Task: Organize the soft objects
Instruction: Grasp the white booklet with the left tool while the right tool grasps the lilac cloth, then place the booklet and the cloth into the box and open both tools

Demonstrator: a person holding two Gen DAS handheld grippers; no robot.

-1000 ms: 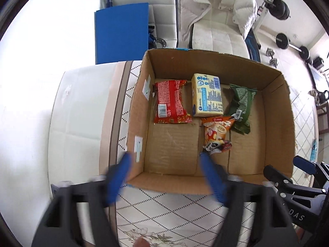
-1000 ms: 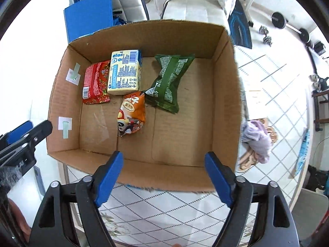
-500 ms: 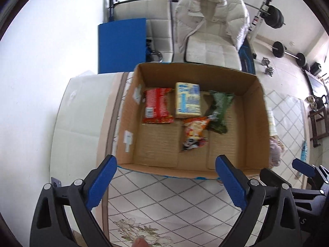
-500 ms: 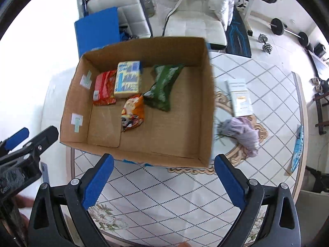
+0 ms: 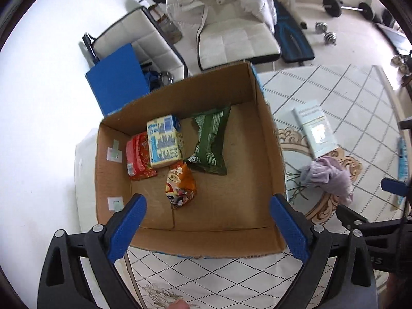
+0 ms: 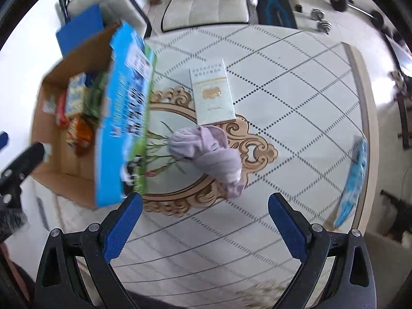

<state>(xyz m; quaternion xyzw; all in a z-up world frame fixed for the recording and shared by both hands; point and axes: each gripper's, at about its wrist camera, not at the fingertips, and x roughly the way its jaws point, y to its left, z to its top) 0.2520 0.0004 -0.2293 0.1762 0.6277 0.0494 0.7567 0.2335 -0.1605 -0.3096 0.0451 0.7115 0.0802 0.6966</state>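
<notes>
At the left edge of the tiled-pattern desk (image 6: 296,82) sits the open brown cardboard box (image 5: 267,139), and inside it, from left to right, lie a red crinkly snack packet (image 5: 137,158), a pale yellow and blue carton (image 5: 164,141), a small orange snack bag (image 5: 180,182) just in front of it, and a dark green foil pouch (image 5: 209,141). The left hand-held gripper (image 5: 208,229) hovers over the box's near wall with its blue fingers spread wide and nothing between them. Right of the box, out on the desk, a crumpled lilac cloth (image 6: 206,152) lies touching the near end of a pale green flat booklet (image 6: 212,95). The cloth looks light and limp; it will sag and trail, so I would pinch it at the thickest bunched fold in the middle rather than at a loose edge. The right hand-held gripper (image 6: 206,226) is held above and just short of that cloth, tilted downward toward it, fingers fully apart and empty. Farthest right, a thin light blue wrapper (image 6: 354,180) rests near the desk's edge.
</notes>
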